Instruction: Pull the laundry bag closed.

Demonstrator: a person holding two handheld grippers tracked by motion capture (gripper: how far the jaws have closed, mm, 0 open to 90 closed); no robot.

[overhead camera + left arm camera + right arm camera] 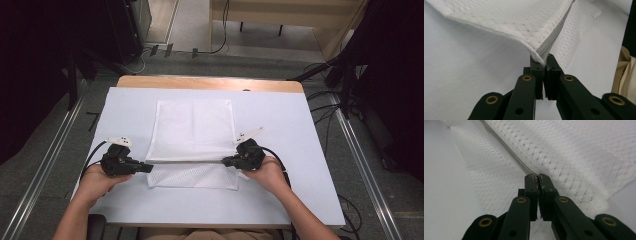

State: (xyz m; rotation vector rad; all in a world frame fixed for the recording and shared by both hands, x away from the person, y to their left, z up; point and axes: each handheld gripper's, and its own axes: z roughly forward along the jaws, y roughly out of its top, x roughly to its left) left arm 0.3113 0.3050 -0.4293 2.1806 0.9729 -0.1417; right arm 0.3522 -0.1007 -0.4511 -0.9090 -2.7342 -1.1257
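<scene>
Left gripper point(145, 168): sitting at lower left of the high view, in the person's left hand point(97, 181), jaws pointing right. In its own view the jaws are pressing together on the bag's corner, at the end of the zipper point(551, 41).
Bag point(194, 130): a white mesh bag lying at centre frame of the high view on the white table point(300, 150); its near edge is lifting where the zipper line is running across, with a strip of mesh showing below it.
Zipper: grey, stretching between the two grippers.
Right gripper point(227, 161): sitting right of centre, in the right hand point(267, 175), jaws pointing left. In its own view the jaws are closing on a small part at the zipper point(509, 151) end; what part, cannot tell.
</scene>
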